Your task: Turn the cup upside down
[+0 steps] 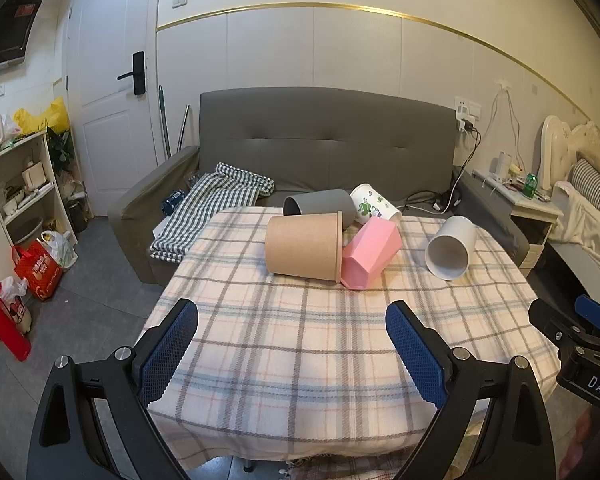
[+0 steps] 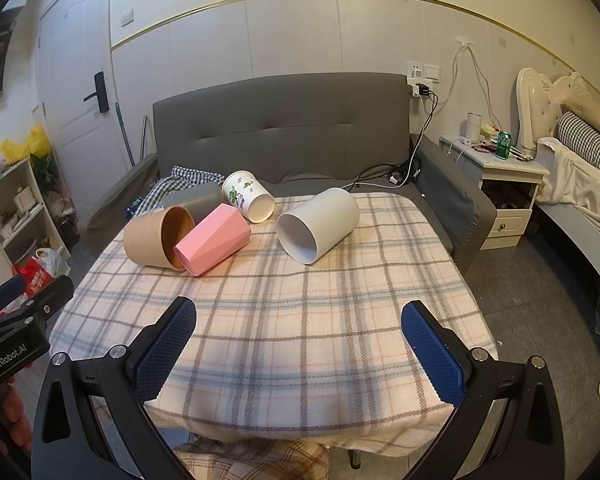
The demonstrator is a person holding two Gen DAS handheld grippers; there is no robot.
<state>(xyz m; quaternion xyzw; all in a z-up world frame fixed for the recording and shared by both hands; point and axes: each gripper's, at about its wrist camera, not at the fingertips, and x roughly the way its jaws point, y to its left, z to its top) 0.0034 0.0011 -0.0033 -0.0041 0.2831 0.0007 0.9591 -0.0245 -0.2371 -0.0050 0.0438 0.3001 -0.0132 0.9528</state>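
Right wrist view: white cup [image 2: 318, 224] lies apart; near tablecloth [image 2: 300, 320] bare.

Grey sofa [image 1: 324, 148] against panelled wall, white door [image 1: 108, 92], nightstand [image 2: 504, 196], grey floor

We see a woven plaid cloth [image 1: 300, 340] on the table, soft and matt. The brown cup [image 1: 304, 246] looks like rough kraft paper; at its three o'clock, the pink cup [image 1: 370, 254] looks smooth and matt. The grippers' blue pads [image 2: 164, 350] are textured.
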